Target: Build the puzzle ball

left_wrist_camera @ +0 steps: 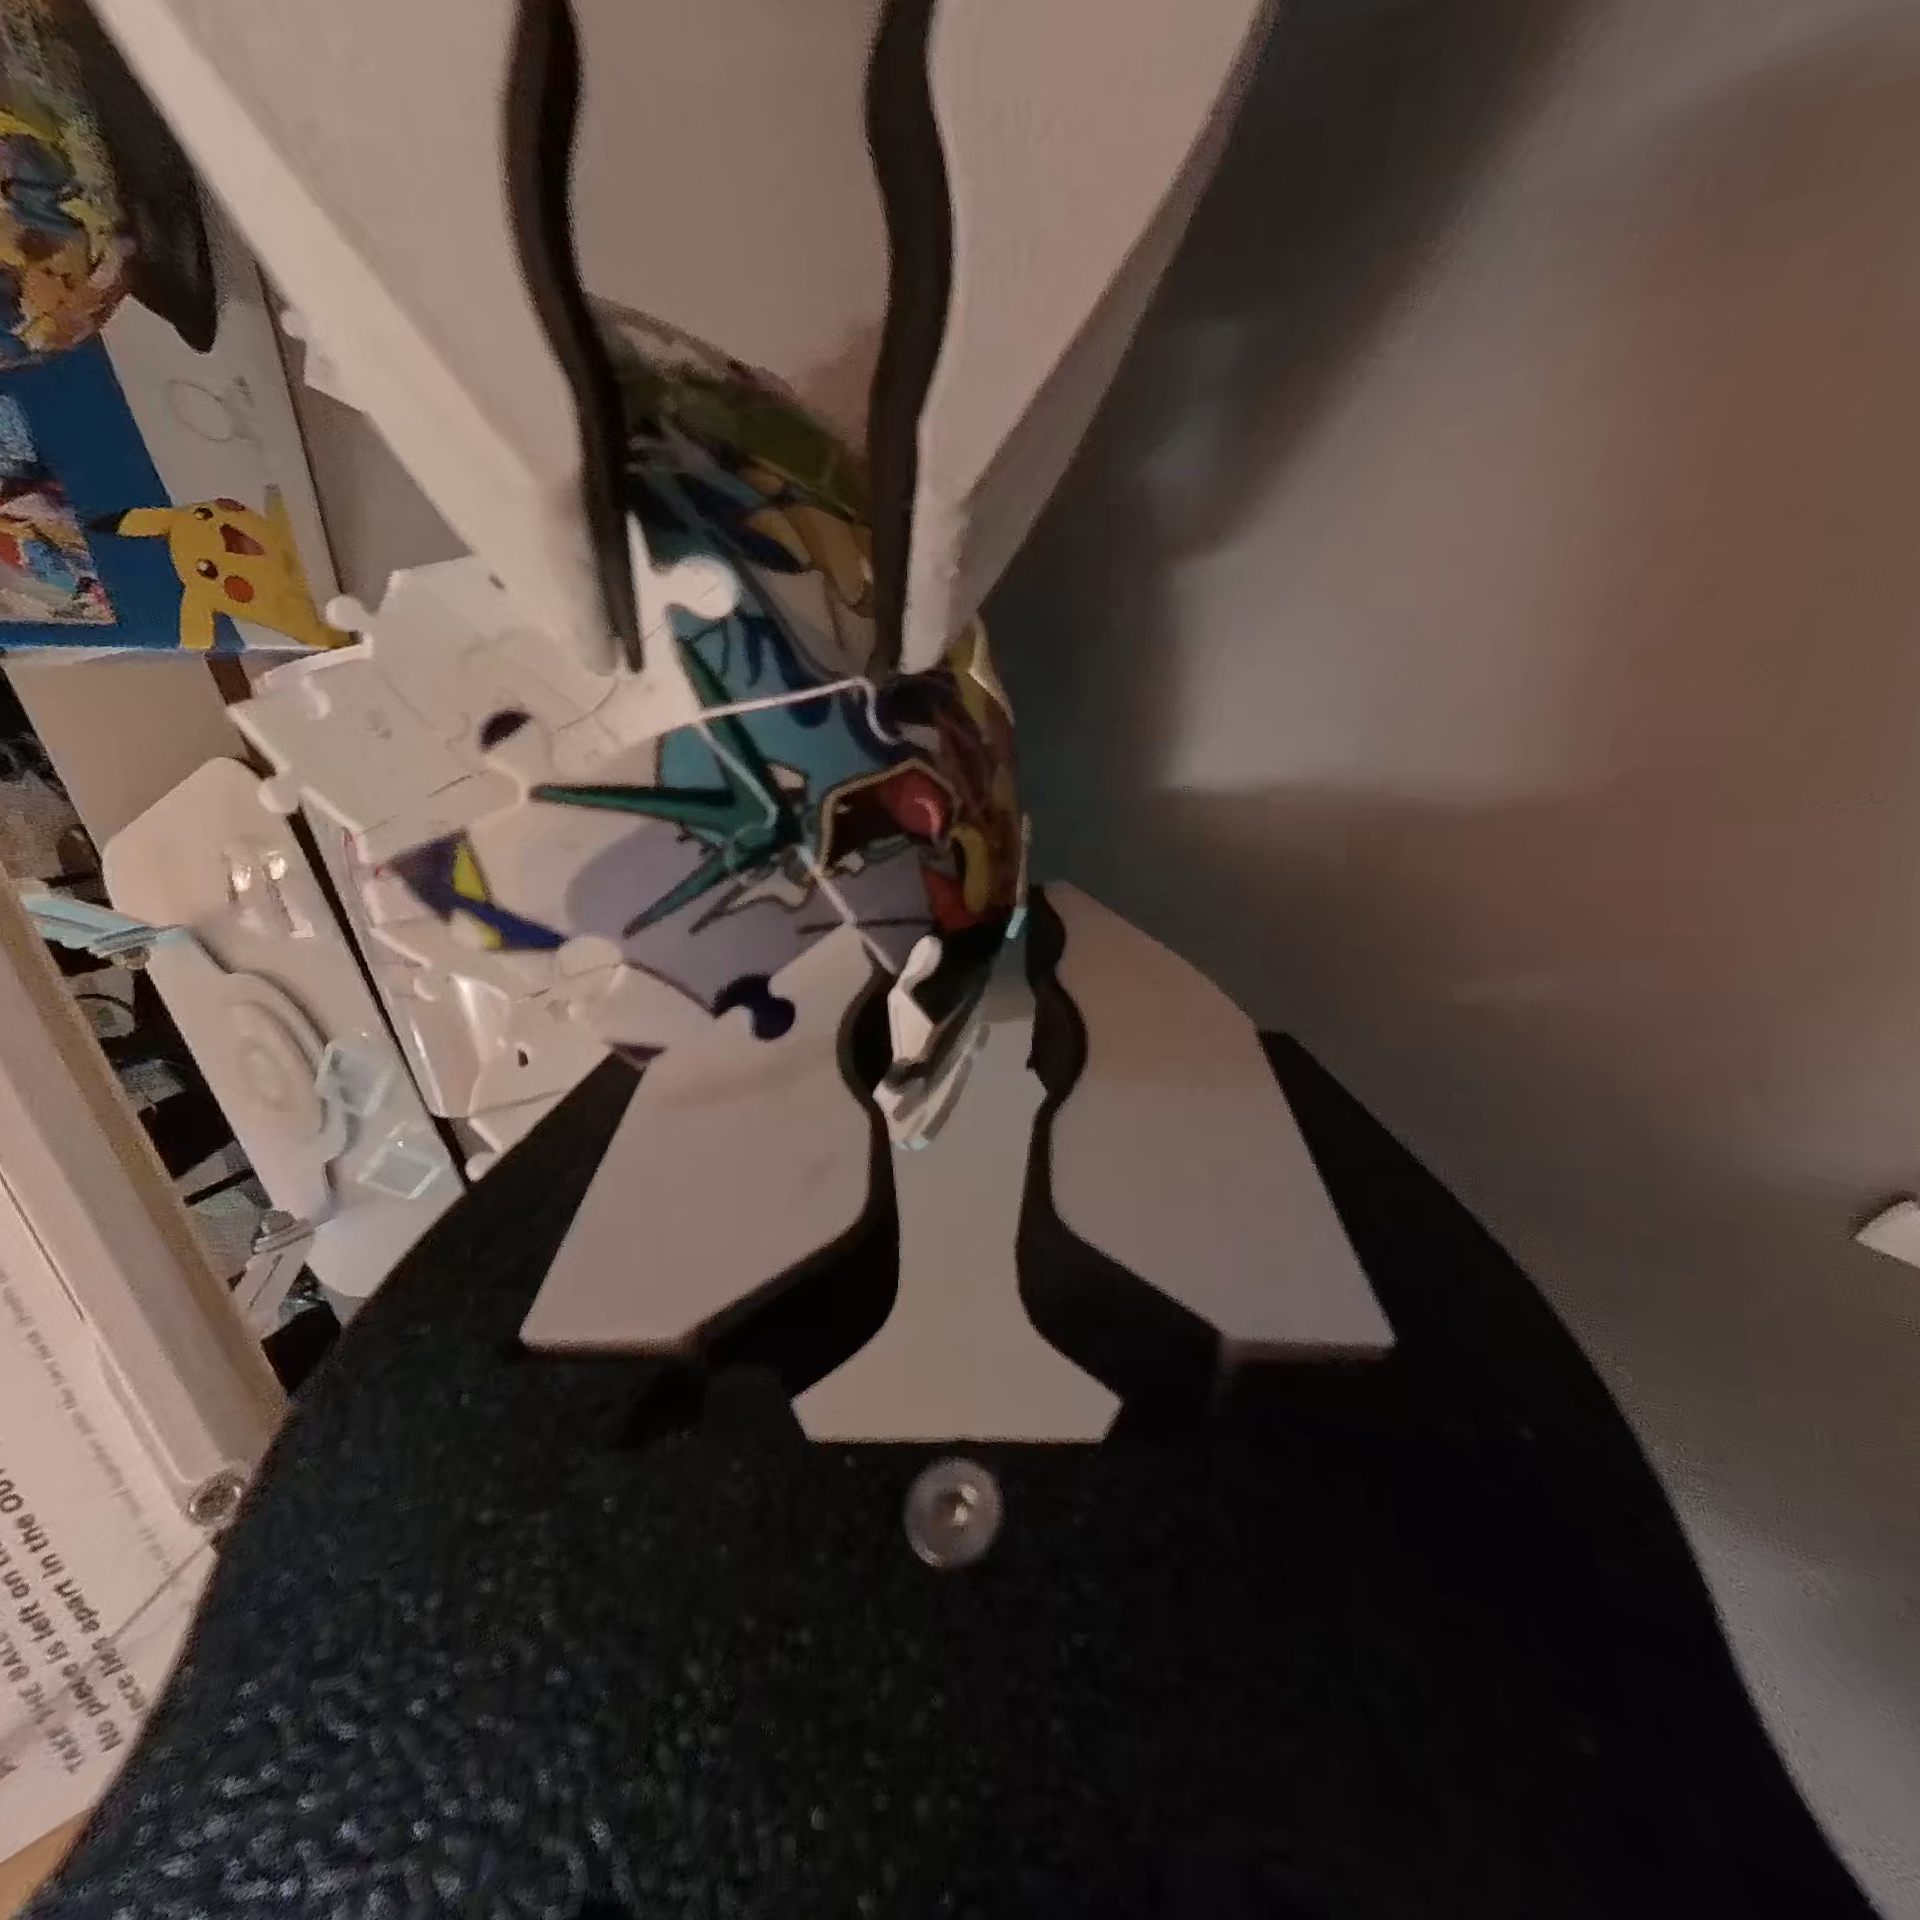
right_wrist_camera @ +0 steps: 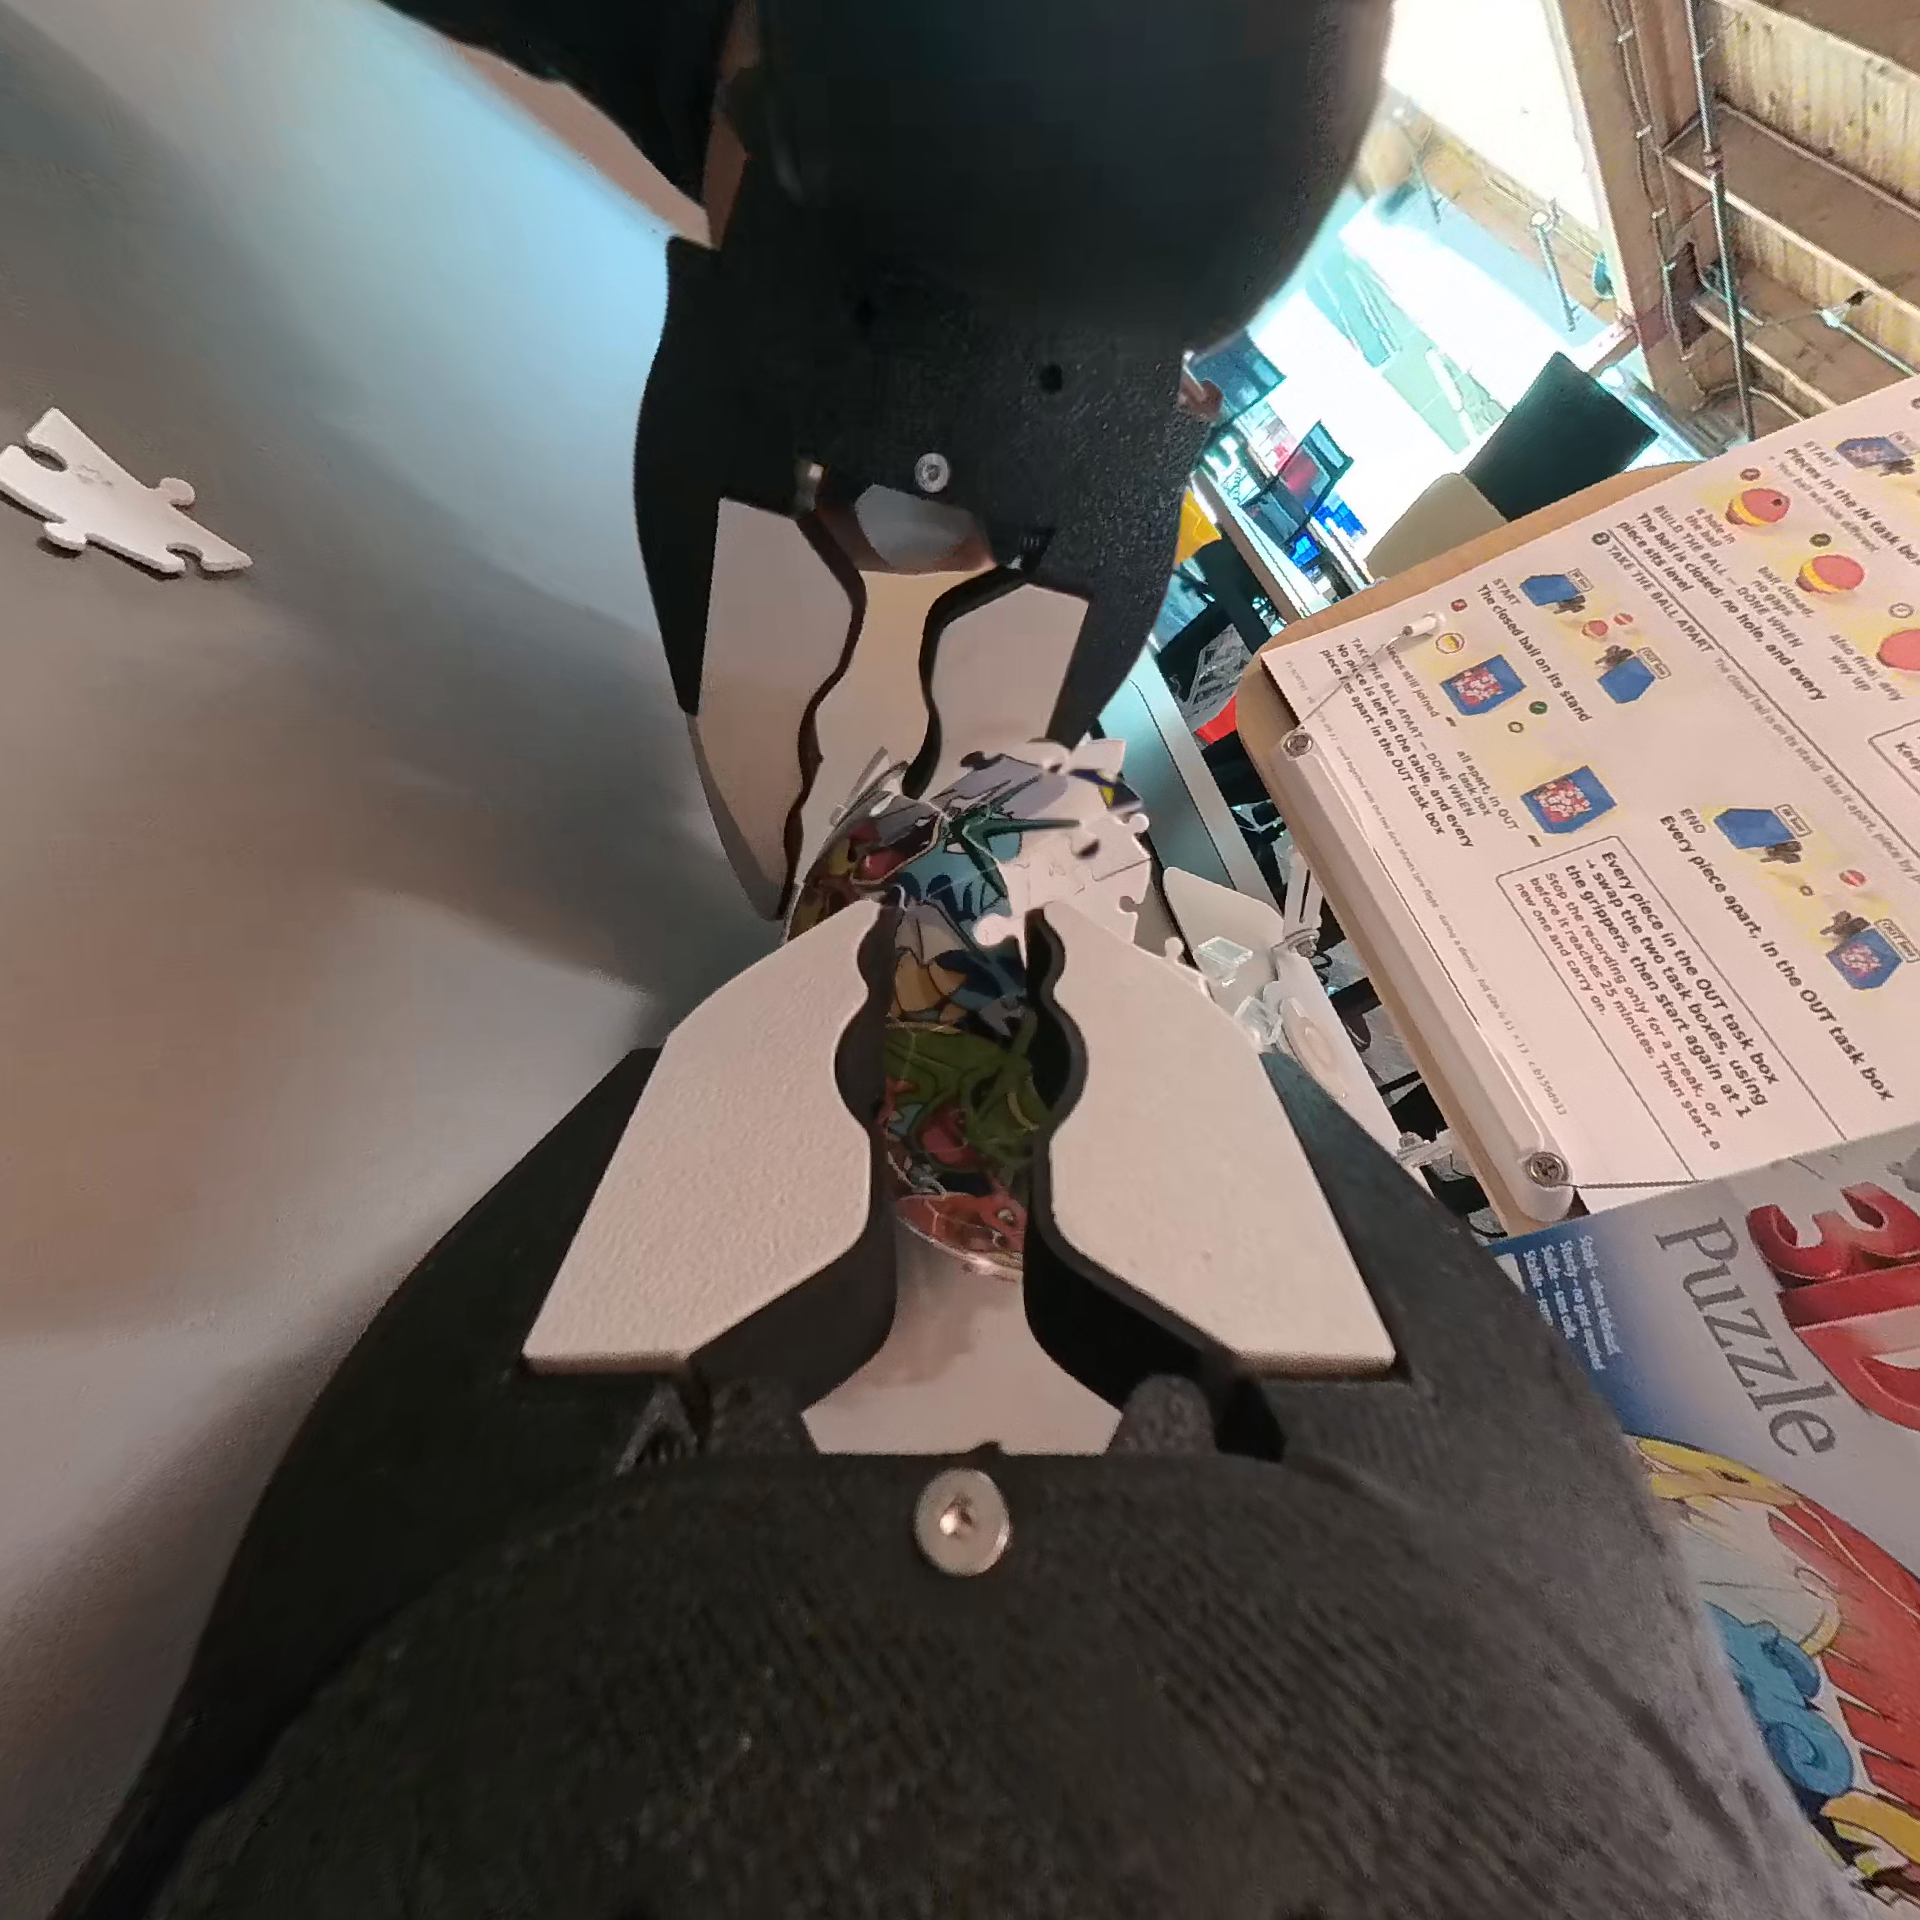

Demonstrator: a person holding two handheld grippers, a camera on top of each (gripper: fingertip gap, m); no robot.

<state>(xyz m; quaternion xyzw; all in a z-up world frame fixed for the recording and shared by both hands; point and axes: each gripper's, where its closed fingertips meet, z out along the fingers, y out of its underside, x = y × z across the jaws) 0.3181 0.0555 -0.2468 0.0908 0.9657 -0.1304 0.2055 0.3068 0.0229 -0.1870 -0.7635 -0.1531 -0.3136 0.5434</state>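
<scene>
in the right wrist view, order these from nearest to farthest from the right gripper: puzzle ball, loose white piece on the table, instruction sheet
1. The puzzle ball, between the right gripper's fingers.
2. The instruction sheet, off to the right on a board.
3. The loose white piece, far left on the table.

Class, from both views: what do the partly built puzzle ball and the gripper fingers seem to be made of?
Partly built puzzle ball: probably thin rigid plastic, since the curved pieces are glossy and printed outside, plain white inside. Gripper fingers: flat pale plates with a matt, slightly grainy face, possibly painted metal or plastic, lined with dark wavy pads that look like rubber.
</scene>
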